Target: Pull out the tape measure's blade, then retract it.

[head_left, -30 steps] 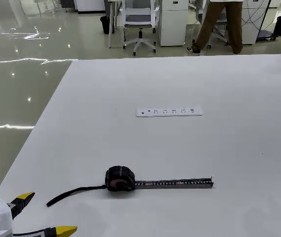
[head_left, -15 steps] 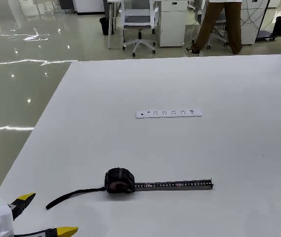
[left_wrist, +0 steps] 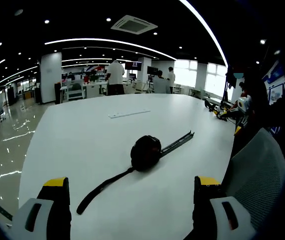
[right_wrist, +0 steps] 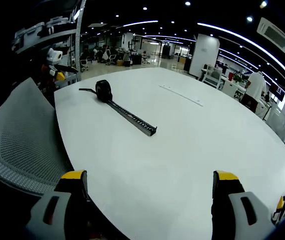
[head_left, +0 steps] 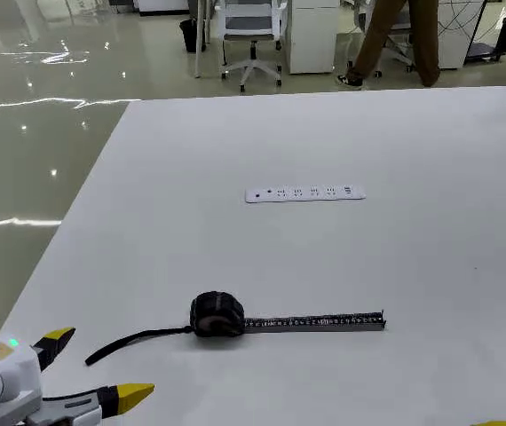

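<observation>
Near the front edge of the table, toward its left side, the tape measure lies with its blade drawn out flat to the right and its strap trailing left. The left gripper and the right gripper are both spread wide with nothing between their jaws, short of the case. Pulling out looks done, so retracting seems the step in hand. One gripper likely needs to pin the case while the other guides the blade's end back in.
</observation>
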Demonstrator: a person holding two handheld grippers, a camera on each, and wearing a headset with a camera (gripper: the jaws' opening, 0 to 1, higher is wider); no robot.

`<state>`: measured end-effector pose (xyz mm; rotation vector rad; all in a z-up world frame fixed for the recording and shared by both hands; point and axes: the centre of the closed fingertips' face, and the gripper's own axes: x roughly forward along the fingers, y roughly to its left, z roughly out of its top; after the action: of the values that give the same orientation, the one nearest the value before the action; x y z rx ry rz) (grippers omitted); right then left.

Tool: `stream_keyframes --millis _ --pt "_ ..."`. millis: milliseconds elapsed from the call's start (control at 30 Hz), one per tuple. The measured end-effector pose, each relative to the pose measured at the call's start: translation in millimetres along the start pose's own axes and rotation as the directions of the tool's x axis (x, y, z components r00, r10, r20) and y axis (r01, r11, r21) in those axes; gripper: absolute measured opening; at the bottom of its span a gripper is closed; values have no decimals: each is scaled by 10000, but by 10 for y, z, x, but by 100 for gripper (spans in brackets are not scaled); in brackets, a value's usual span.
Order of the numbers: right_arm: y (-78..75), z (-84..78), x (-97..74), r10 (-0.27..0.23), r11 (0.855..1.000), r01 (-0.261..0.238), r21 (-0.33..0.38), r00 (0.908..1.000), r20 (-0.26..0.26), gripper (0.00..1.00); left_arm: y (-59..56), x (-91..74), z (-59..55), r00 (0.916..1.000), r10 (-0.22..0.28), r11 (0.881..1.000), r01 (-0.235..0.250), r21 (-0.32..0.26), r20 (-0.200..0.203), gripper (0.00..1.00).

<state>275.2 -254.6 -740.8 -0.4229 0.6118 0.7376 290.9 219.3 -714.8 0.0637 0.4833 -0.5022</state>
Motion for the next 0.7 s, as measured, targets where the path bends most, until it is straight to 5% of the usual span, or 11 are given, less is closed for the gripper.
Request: stream_keyframes --millis 133,233,300,333,367,400,467,533,600,700 --pt "-64 155 110 349 9987 -353 -375 9993 -121 100 -67 227 190 9988 435 9990 -432 -112 243 100" --pt "-78 226 231 671 9938 -706 -863 9968 -425 100 -51 420 309 9906 1106 9876 -1005 -1207 804 100" --pt "-59 301 327 925 9887 -981 -1136 9942 -541 100 -102 535 297 9809 1726 9728 -1556 -1717 893 100" --pt "-54 325 362 1007 9866 -1071 -1231 9933 -568 100 -166 583 262 9845 1576 9785 -1452 -1465 764 100" --pt "-54 357 426 1095 9833 -1178 -1387 9918 -663 100 -237 652 154 9919 1269 9894 -1263 -710 43 100" --pt "-52 371 466 1176 9807 -1275 -1485 9903 -737 100 -256 667 149 9924 1213 9920 -1219 -317 -194 100" --pt "-49 404 577 1401 9693 -1564 -1897 9854 -963 100 -242 715 331 9875 1451 9883 -1417 -558 615 100" --pt "-61 423 661 1545 9612 -1751 -2134 9819 -1098 100 -225 764 345 9858 1581 9843 -1527 -885 569 100" --pt "-82 455 765 1703 9558 -1964 -2190 9765 -1323 100 -134 827 361 9720 2231 9678 -2119 -1357 733 100" --pt "-107 520 925 2017 9422 -2367 -2370 9658 -1627 96 -124 989 217 9652 2545 9547 -2410 -1748 594 100"
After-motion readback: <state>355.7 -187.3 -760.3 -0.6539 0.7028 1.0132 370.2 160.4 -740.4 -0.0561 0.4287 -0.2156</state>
